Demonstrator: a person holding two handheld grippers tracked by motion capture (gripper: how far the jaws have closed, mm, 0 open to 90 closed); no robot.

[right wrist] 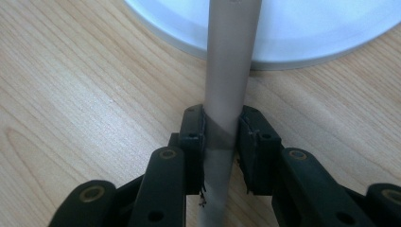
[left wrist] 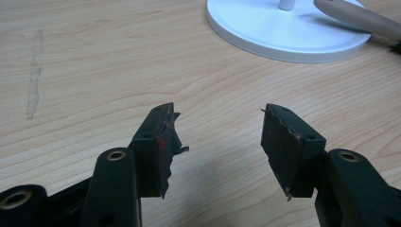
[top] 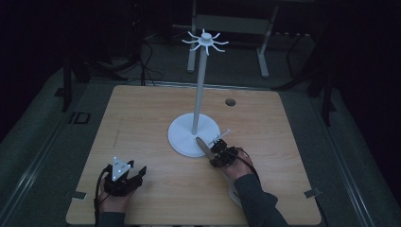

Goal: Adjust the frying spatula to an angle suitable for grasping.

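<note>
Left gripper (top: 138, 171) resting on table (top: 142, 118), jaws wide apart, nothing between. White stand base (left wrist: 283, 33) ahead and right of it. Right gripper (right wrist: 221, 132) clamped on grey handle (right wrist: 229, 71), far end lying over base rim.

A pale wooden table (top: 142, 123) shows a wavy brown grain. The stand (top: 194, 135) is white, with a white round base and pole. A grey-beige handle (right wrist: 229, 71) sits between black tongs (right wrist: 221, 135). The other tongs (left wrist: 217, 146) are black, with a red spot.
</note>
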